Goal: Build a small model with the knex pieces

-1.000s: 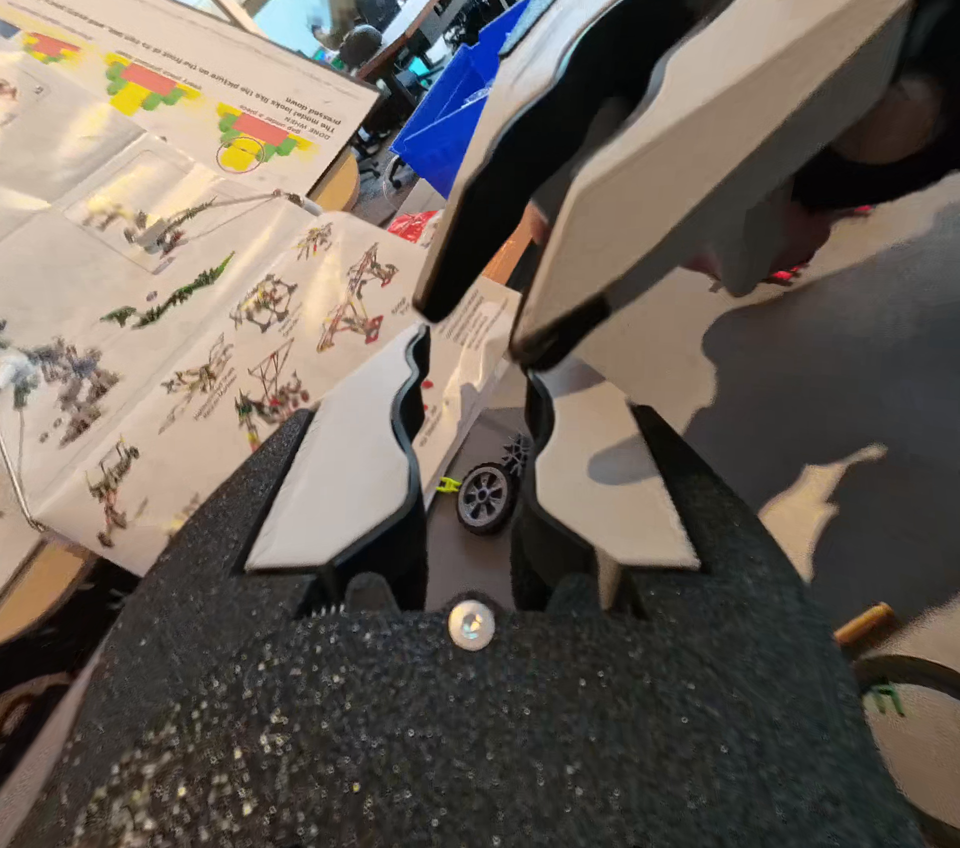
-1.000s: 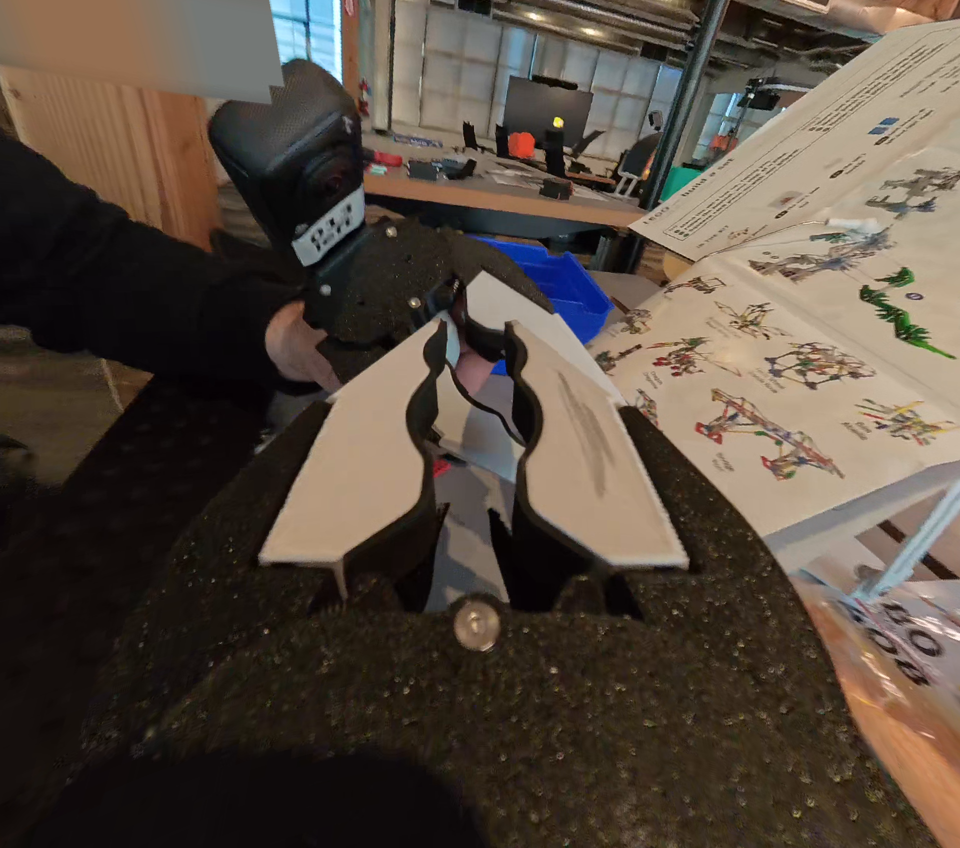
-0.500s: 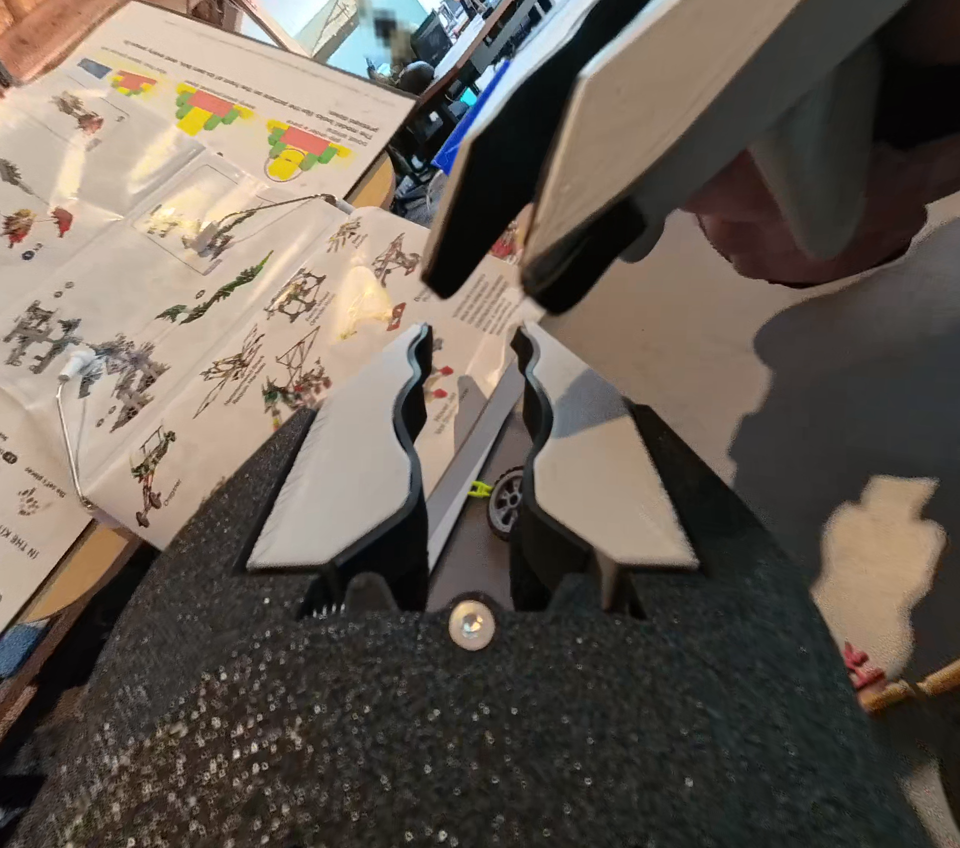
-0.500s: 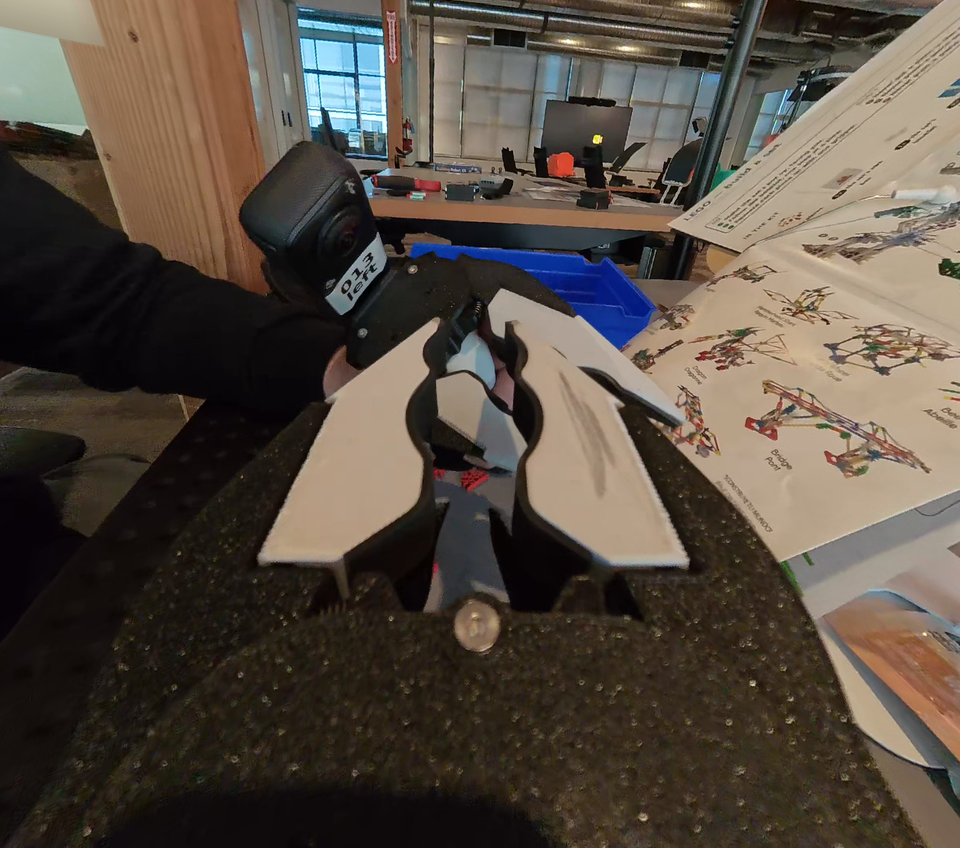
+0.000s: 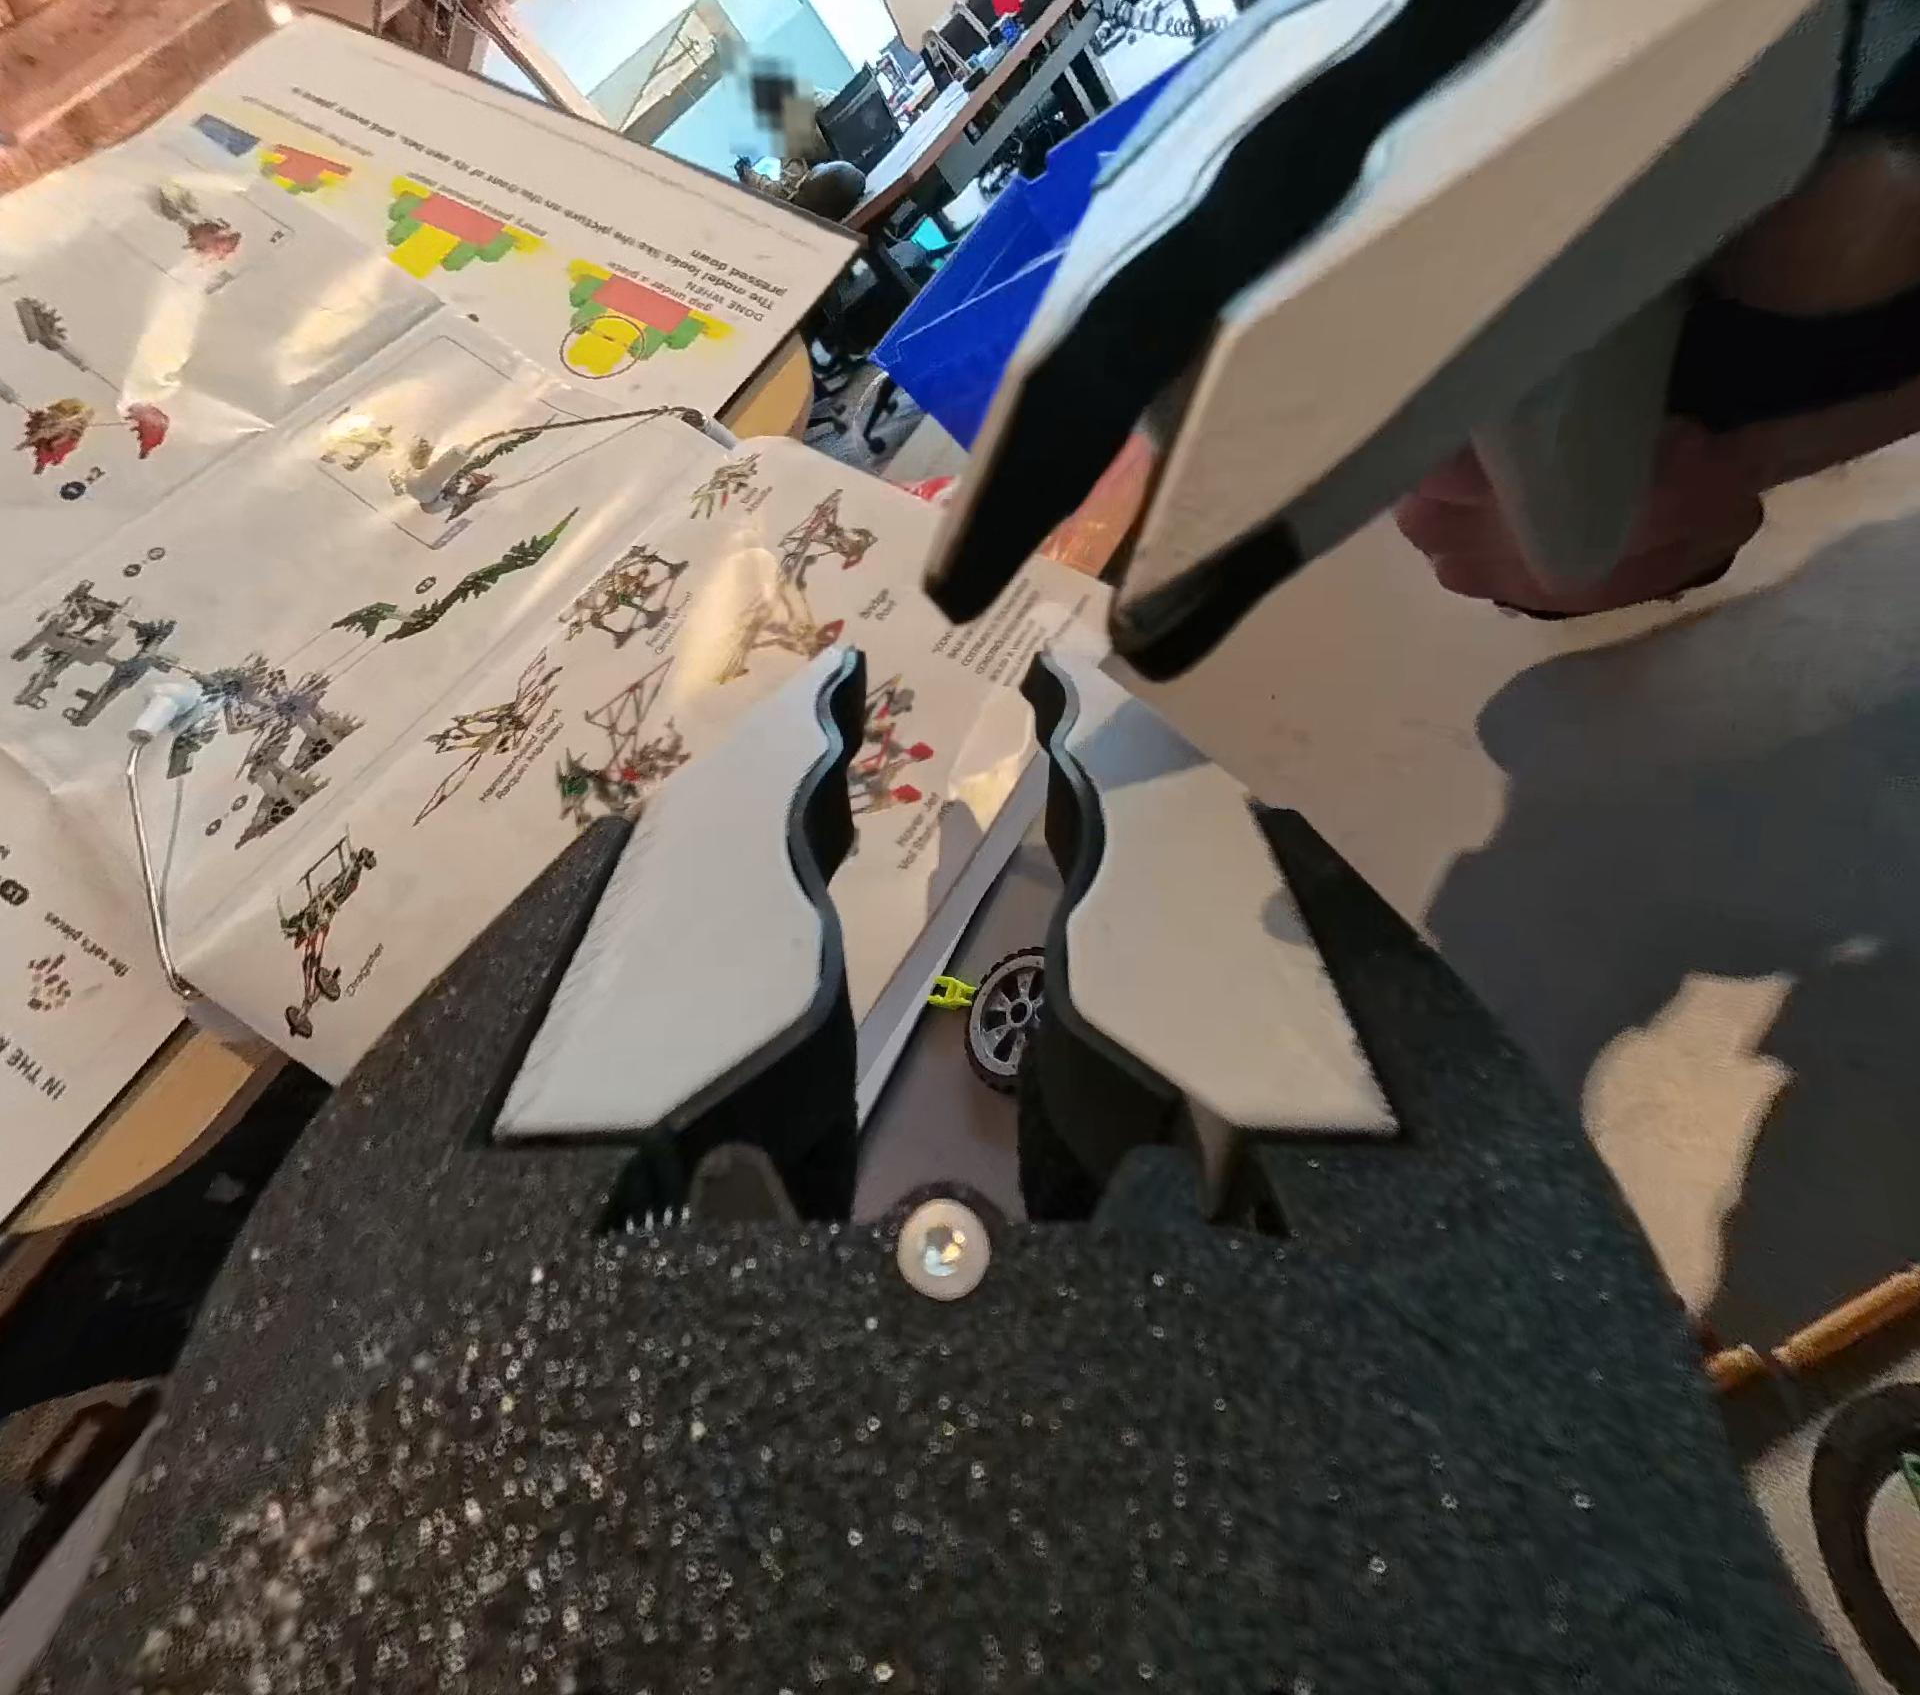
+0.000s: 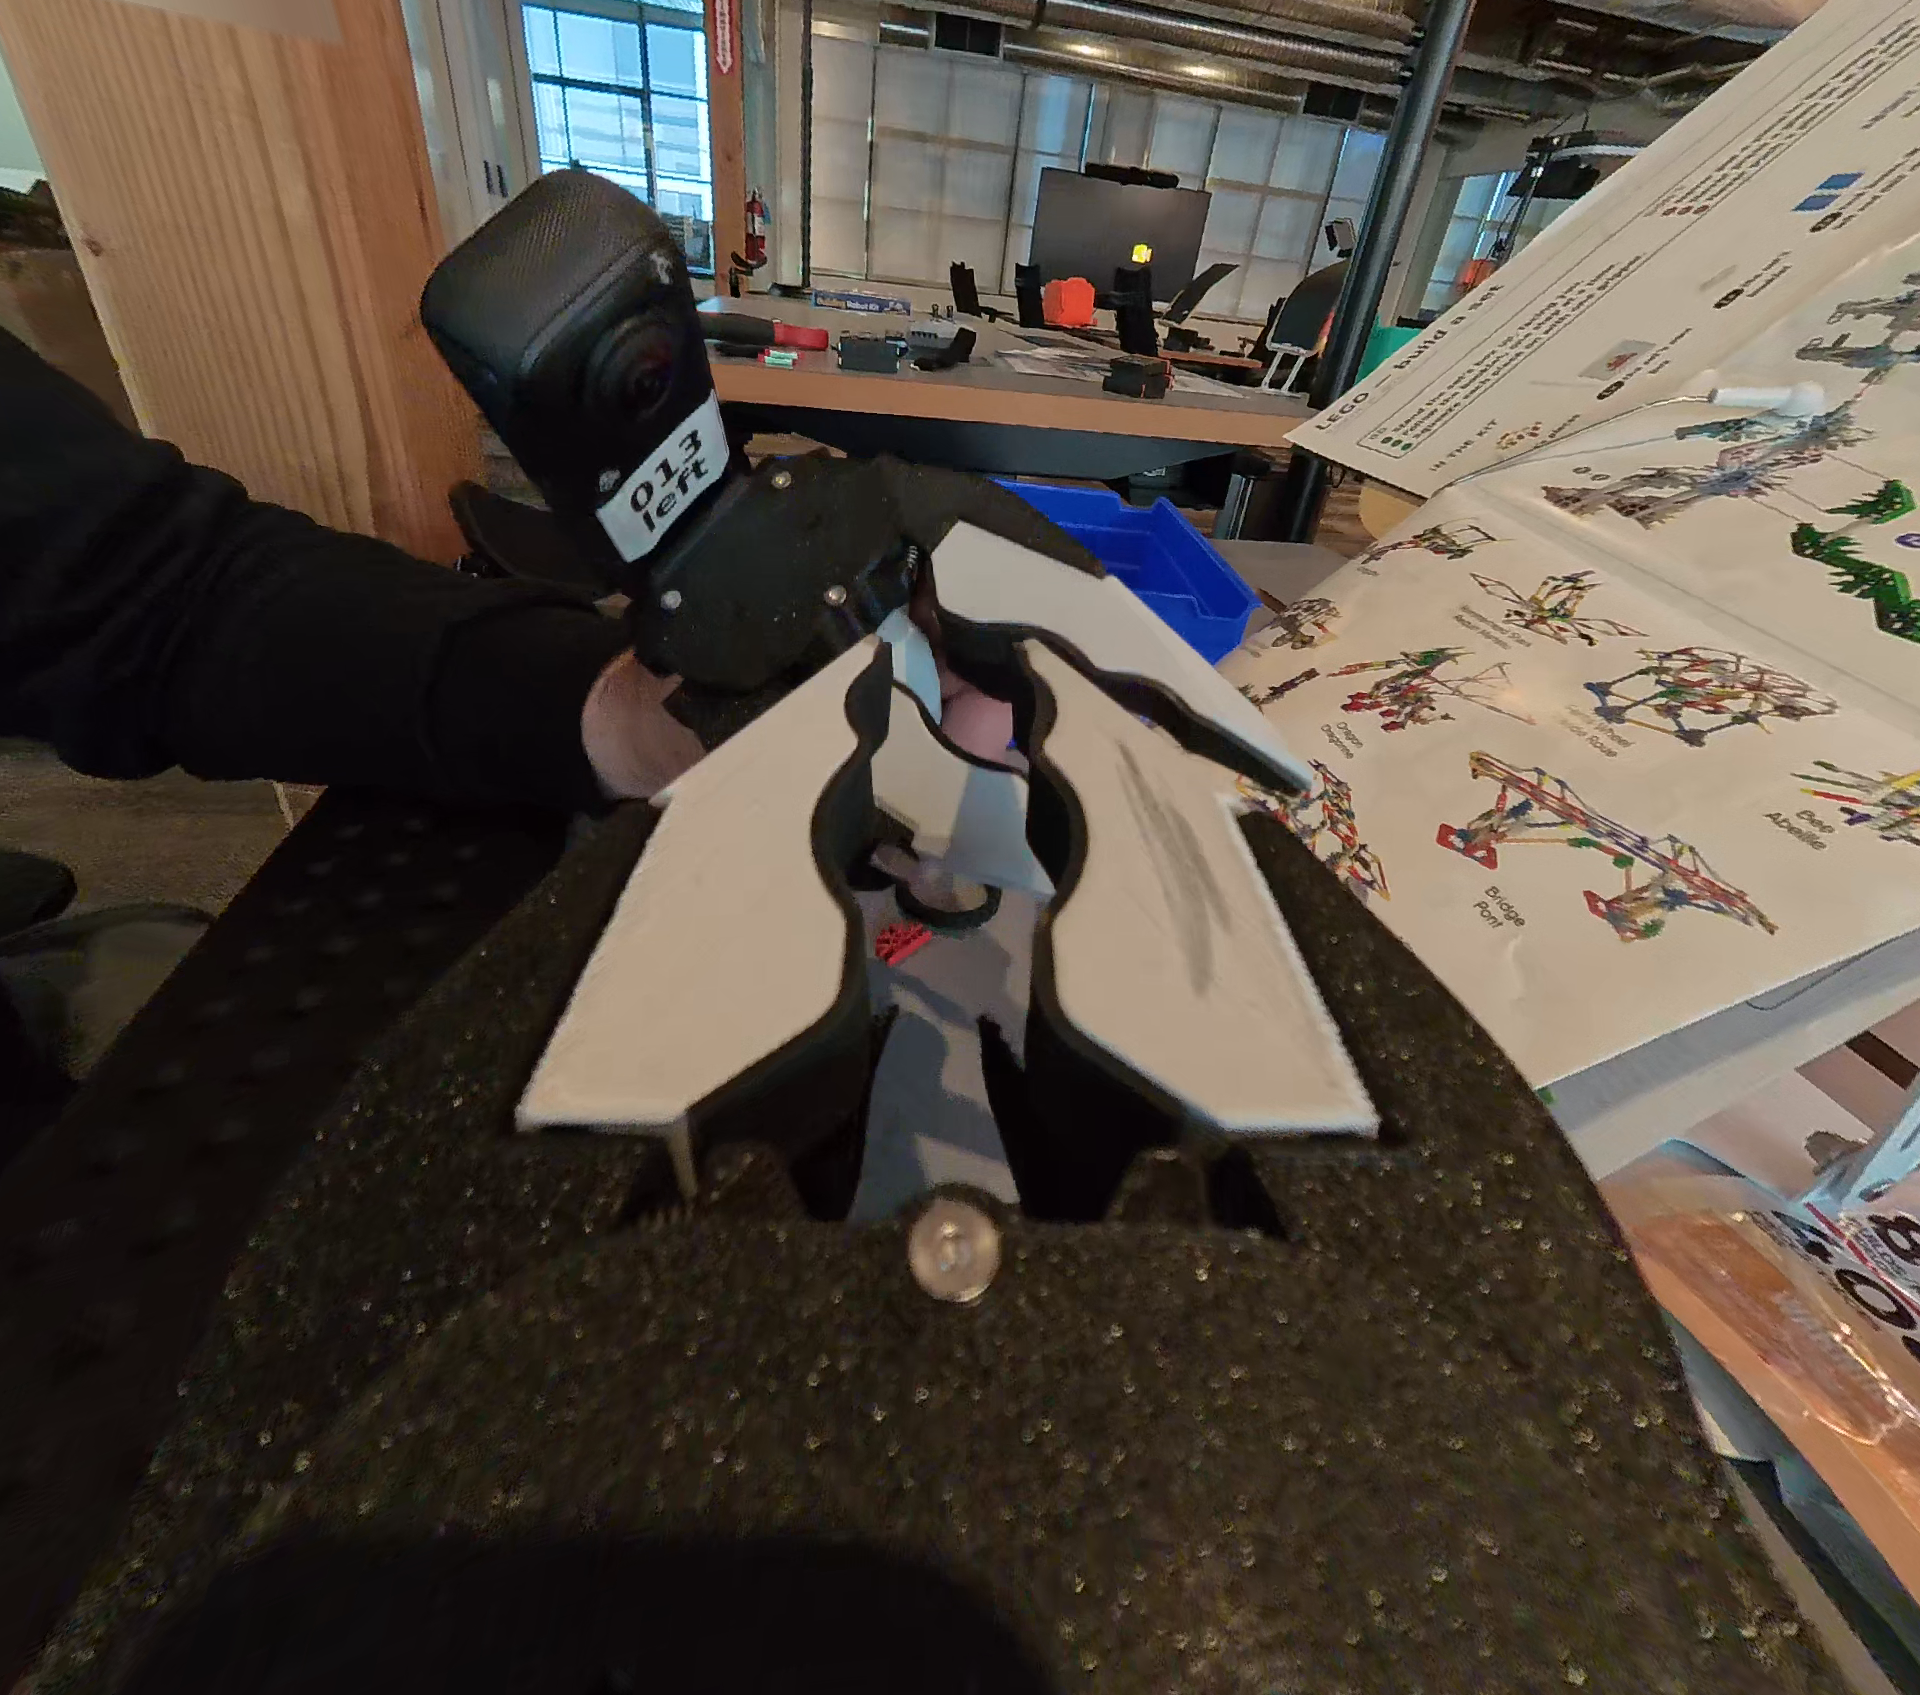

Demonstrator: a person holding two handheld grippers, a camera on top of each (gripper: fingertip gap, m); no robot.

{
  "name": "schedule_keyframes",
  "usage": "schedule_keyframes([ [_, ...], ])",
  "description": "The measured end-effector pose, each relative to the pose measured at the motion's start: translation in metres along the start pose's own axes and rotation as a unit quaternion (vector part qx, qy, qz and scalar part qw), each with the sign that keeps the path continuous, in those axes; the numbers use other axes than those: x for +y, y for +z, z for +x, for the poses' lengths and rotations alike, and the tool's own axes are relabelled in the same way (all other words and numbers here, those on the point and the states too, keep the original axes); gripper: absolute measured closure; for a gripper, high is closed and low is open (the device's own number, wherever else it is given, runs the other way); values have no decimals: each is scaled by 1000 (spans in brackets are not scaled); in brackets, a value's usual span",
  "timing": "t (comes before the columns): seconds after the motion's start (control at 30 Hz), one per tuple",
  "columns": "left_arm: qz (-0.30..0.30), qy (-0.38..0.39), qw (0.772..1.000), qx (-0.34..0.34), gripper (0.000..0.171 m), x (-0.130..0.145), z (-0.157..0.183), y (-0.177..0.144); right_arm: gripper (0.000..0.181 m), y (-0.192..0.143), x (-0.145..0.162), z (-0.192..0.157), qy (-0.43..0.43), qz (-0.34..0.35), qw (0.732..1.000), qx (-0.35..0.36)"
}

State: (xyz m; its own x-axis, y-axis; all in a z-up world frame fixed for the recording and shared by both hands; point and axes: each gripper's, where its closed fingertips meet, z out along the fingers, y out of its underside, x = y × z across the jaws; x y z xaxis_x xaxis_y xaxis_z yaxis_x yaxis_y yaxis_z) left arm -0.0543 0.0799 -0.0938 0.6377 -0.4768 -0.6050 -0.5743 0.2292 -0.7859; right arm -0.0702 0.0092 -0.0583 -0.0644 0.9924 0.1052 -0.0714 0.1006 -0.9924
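Overhead, two empty tongs (image 5: 940, 674) (image 6: 951, 674), one wheel (image 5: 1006, 1017).

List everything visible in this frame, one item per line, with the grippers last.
Small black toy wheel with grey spokes: one, on the grey table between the left gripper's fingers.
Yellow-green plastic connector: one, just left of the wheel.
Small red plastic piece: one, on the table ahead of the right gripper.
White illustrated instruction sheet: one, propped at the table's left.
Blue plastic bin: one, behind the grippers.
Left gripper: black with white fingers, open, empty.
Right gripper: same, open, empty, facing the left one.
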Motion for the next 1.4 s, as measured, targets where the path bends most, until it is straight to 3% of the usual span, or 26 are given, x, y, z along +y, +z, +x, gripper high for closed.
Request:
schedule_keyframes([
  [0.53, 3, -54, 998, 18, 141, 6, -1, 2, 159, -1, 1, 7, 14, 10, 1000, 10],
  [1.4, 6, -79, 996, 50, 143, 5, 9, 8, 159, -1, 7, 6, 33, 8, 999, -2],
])
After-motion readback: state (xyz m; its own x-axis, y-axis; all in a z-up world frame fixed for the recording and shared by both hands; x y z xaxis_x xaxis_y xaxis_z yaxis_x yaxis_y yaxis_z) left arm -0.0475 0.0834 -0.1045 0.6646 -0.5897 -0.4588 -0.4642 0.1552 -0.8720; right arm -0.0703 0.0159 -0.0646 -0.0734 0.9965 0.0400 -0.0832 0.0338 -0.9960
